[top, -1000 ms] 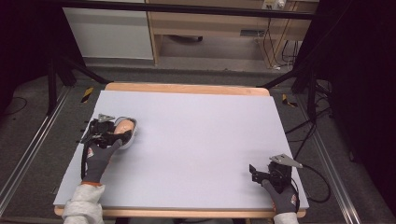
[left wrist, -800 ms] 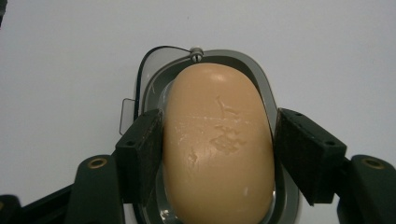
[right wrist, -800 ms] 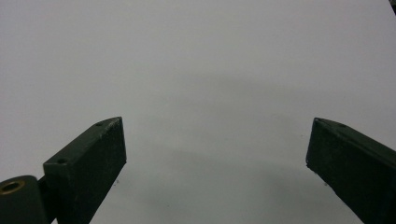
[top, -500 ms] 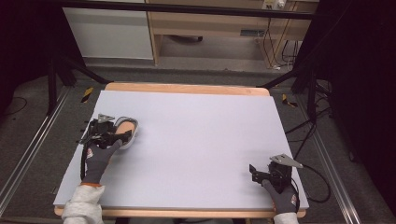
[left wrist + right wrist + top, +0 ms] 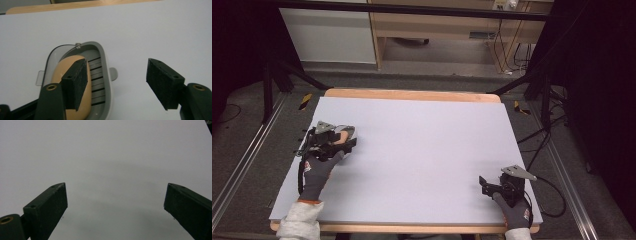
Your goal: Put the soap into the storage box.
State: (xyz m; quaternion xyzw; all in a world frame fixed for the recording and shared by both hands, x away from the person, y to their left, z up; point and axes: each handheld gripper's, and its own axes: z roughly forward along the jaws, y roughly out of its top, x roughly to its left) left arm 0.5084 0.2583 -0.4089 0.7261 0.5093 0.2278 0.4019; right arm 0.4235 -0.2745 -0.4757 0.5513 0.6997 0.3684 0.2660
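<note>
A grey slotted dish with a clear tab on each side lies on the white table at the left. In it rests a tan oval bar. My left gripper is open just above it. One jaw hangs over the bar and the other over bare table beside the dish's rim. In the high view the left gripper sits at the dish, held by a grey-gloved hand. My right gripper is open near the table's front right corner. Nothing lies between its jaws.
The table's wooden edge runs along the far side. Beyond it stand a cabinet and a low shelf. Dark stand legs and cables flank the table on the floor.
</note>
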